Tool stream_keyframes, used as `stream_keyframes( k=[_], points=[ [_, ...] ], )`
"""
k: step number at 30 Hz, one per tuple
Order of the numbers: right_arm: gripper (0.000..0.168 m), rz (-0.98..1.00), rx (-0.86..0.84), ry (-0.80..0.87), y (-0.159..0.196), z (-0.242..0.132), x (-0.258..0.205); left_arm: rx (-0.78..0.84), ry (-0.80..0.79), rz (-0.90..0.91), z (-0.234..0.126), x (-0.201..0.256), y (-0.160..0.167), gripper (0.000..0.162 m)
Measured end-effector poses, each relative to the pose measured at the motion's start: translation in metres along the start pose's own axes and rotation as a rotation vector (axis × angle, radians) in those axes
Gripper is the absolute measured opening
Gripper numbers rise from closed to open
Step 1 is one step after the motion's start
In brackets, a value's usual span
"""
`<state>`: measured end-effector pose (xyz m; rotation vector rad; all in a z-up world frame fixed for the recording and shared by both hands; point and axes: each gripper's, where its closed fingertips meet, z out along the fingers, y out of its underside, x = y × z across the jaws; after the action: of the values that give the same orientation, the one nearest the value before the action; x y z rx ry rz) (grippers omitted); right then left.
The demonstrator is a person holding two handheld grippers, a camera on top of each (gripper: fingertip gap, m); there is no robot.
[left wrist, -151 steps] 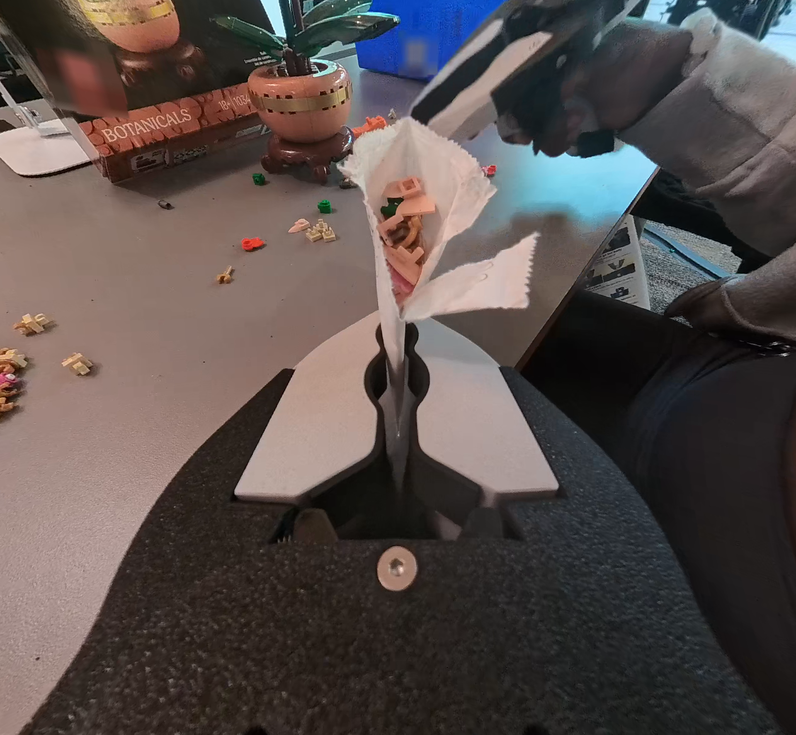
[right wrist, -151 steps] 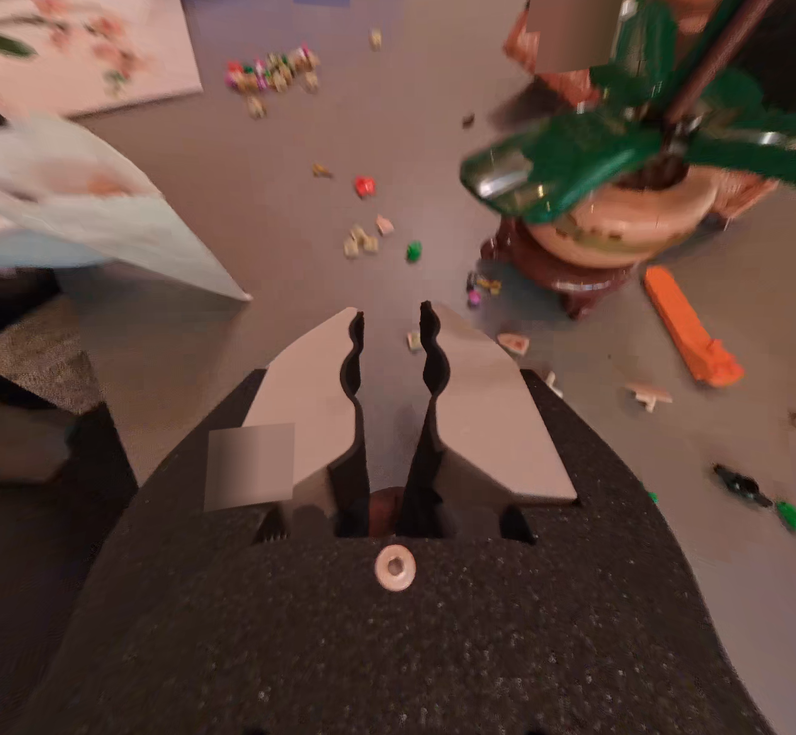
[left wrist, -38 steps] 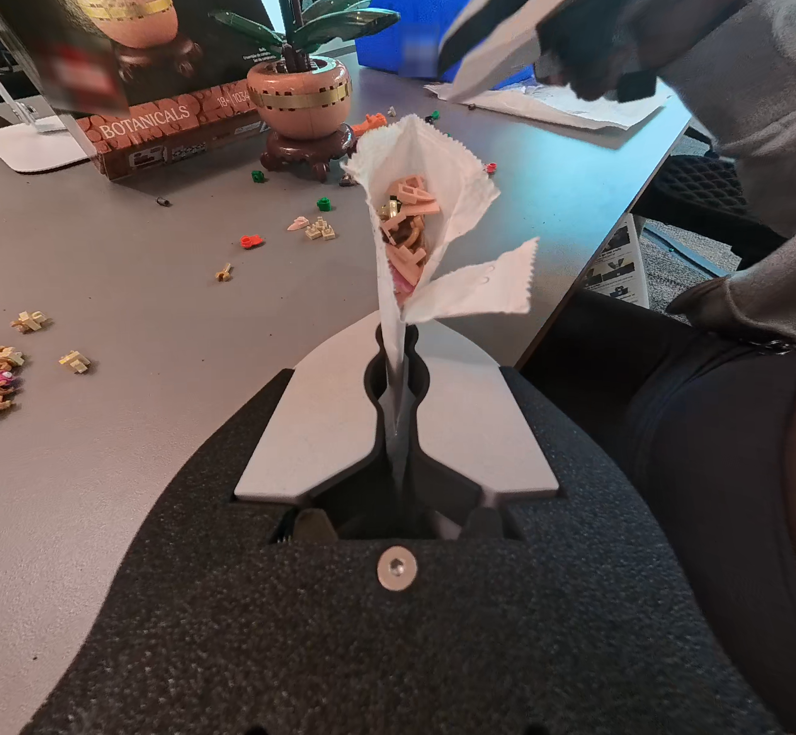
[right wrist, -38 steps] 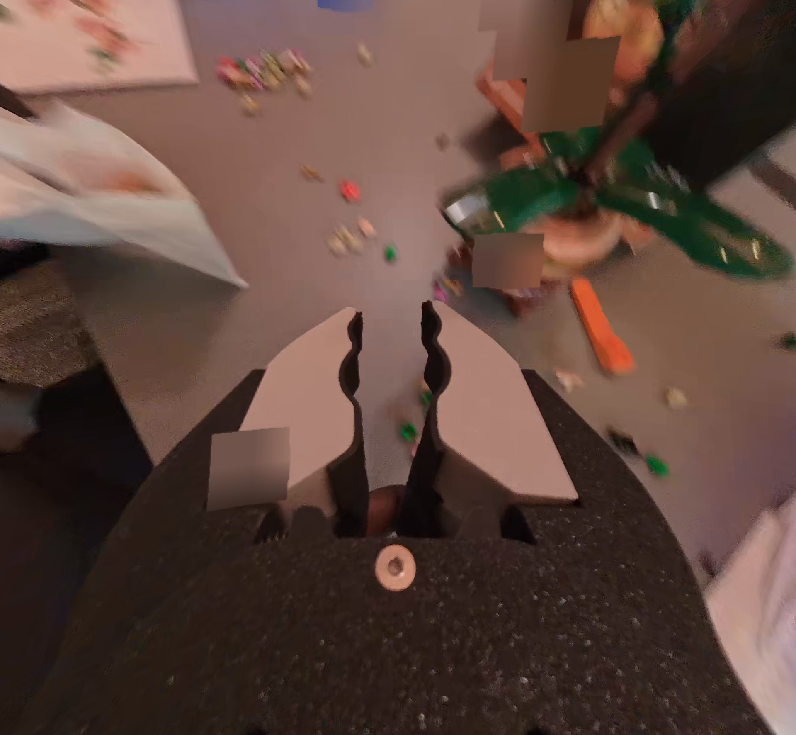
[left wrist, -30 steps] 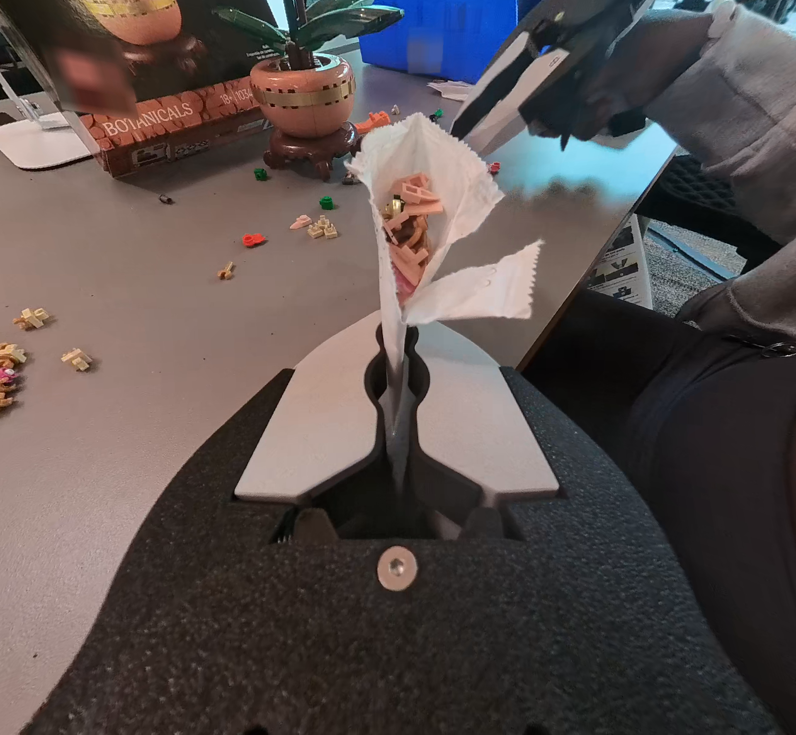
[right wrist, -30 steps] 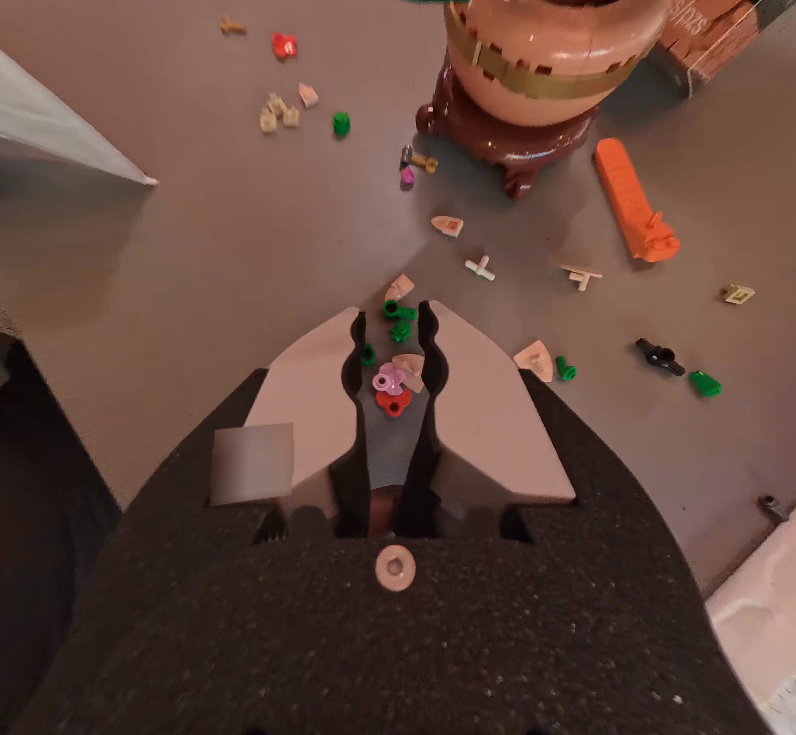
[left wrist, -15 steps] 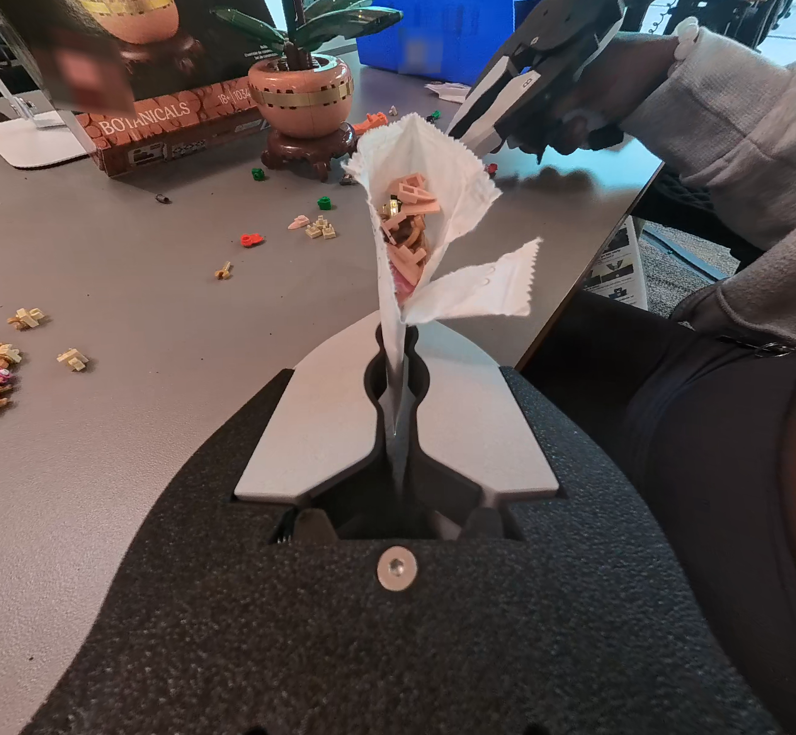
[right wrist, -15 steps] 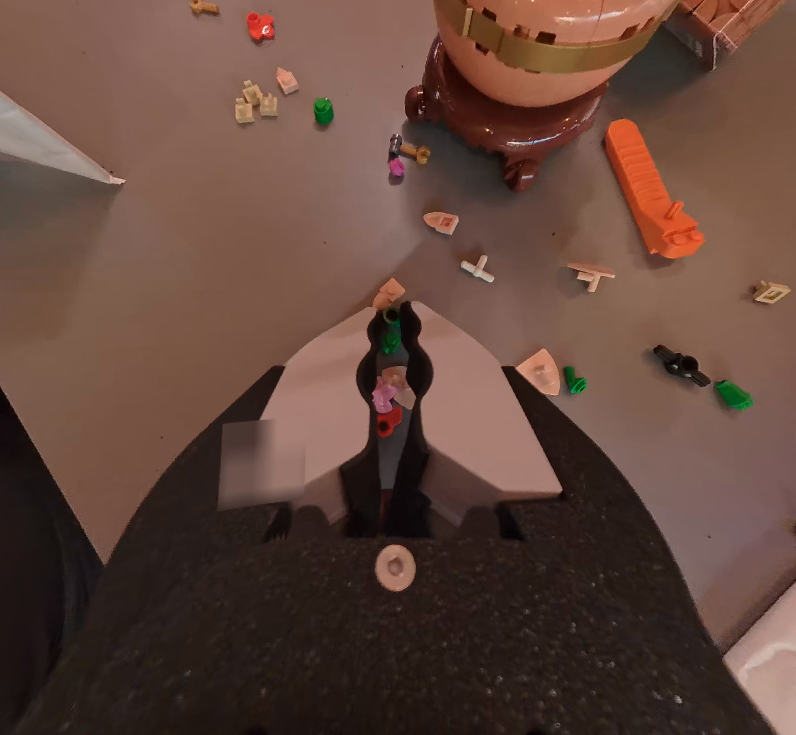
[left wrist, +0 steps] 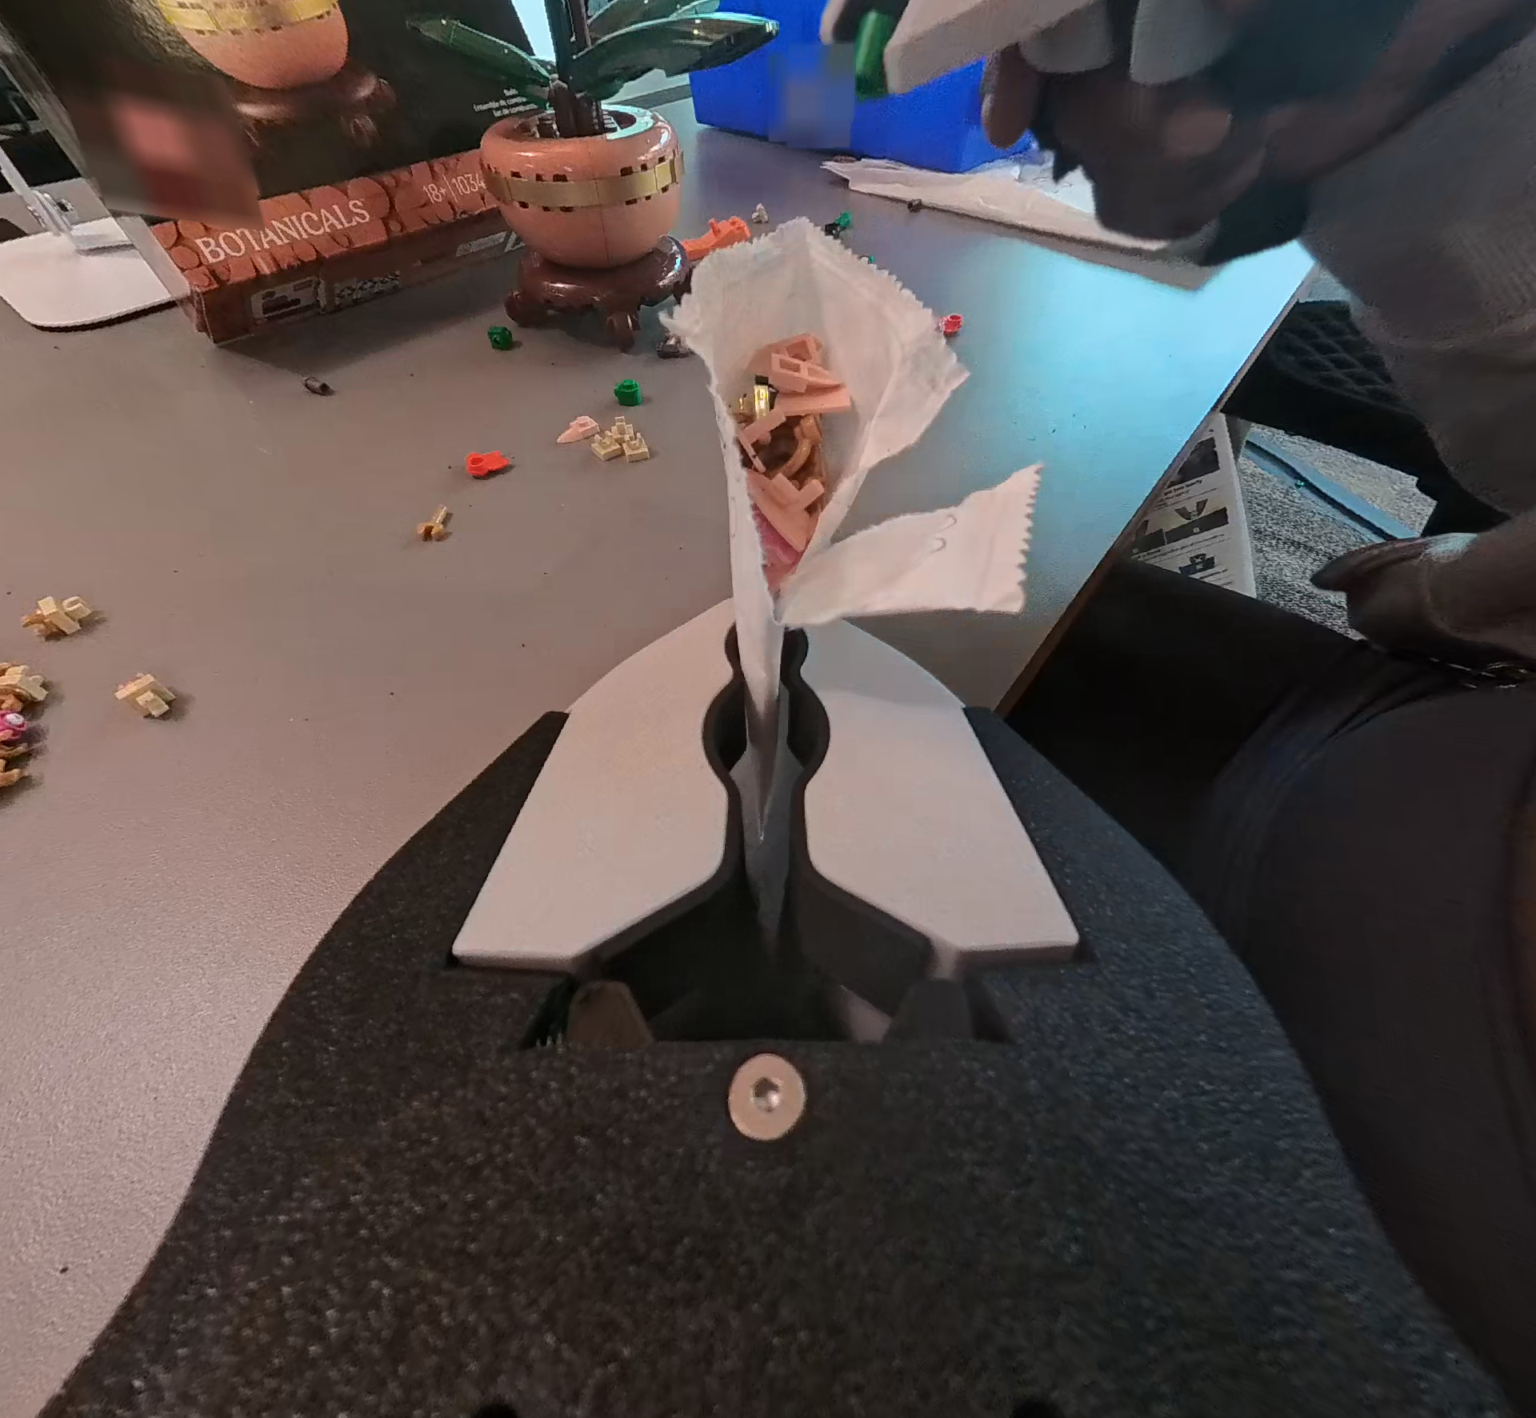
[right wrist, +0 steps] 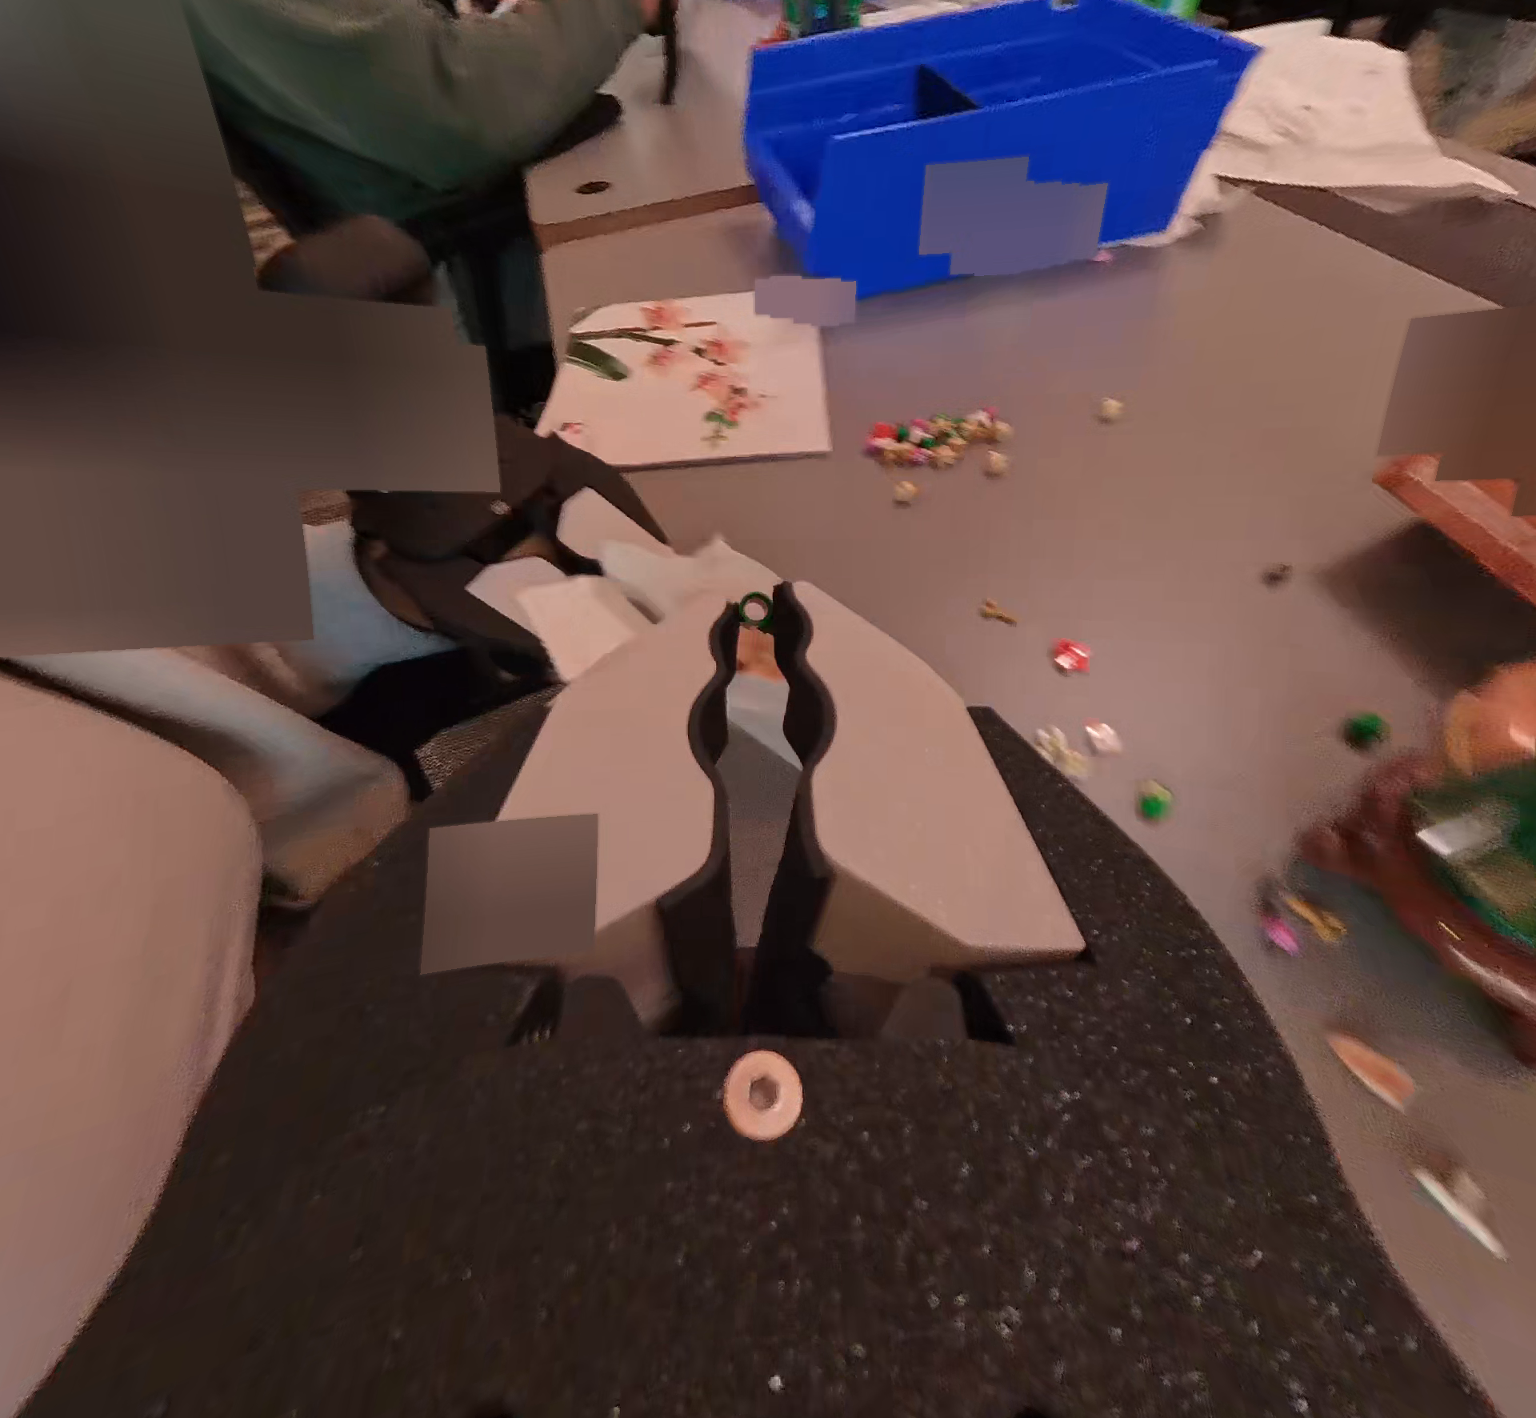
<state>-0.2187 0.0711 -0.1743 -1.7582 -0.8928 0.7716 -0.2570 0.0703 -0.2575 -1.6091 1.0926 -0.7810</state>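
While my left gripper (left wrist: 760,700) pinches the white paper bag (left wrist: 819,414) by its lower end, my right gripper (left wrist: 868,44) hangs above and beyond its mouth, clamped on a small green piece (left wrist: 870,48).

Seen from the left wrist, the bag stands up and away from my closed jaws, its long axis running forward and upward, torn mouth open at the top with tan and pink bricks (left wrist: 785,434) inside; the right tool sits higher and to the right of that opening, apart from the paper. Seen from the right wrist, my right gripper (right wrist: 760,613) has its tips closed on the green piece (right wrist: 753,609), and the bag (right wrist: 665,572) lies just beyond and slightly left of them, above the grey table (right wrist: 1080,547).
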Motion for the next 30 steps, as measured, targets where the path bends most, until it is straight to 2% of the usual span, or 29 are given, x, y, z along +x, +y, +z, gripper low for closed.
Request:
stream_keyframes(
  k=[2,4,10,15,20,23,25,27,30],
  points=[
    [0.012,-0.019,-0.035,-0.039,0.005,0.018,-0.013,0.001,-0.001,0.002,0.0,0.0,0.0,0.004],
    [0.027,-0.026,-0.119,0.018,0.017,0.028,-0.005,0.001,-0.001,0.004,0.0,0.0,0.0,0.004],
    [0.028,0.021,-0.068,0.094,0.014,0.018,0.014,0.001,0.001,0.003,0.001,0.0,0.0,0.004],
    [0.032,0.078,-0.072,0.094,0.019,0.013,0.02,0.0,-0.002,0.005,0.001,0.0,0.0,0.004],
    [0.047,0.099,-0.117,0.105,0.029,0.018,0.027,-0.001,-0.003,0.005,0.001,0.0,0.0,0.004],
    [0.038,0.083,-0.025,0.136,0.017,-0.007,0.037,0.001,0.0,0.001,0.0,0.0,0.0,0.004],
    [0.036,0.069,-0.025,0.253,0.023,-0.04,0.062,0.002,0.002,0.0,0.0,0.0,0.0,0.004],
    [0.034,0.06,-0.12,0.405,0.05,-0.078,0.094,0.002,0.003,0.002,0.0,0.001,0.0,0.004],
    [0.027,0.115,-0.284,0.452,0.098,-0.109,0.113,0.001,0.004,0.001,0.001,0.001,0.0,0.004]
  ],
)
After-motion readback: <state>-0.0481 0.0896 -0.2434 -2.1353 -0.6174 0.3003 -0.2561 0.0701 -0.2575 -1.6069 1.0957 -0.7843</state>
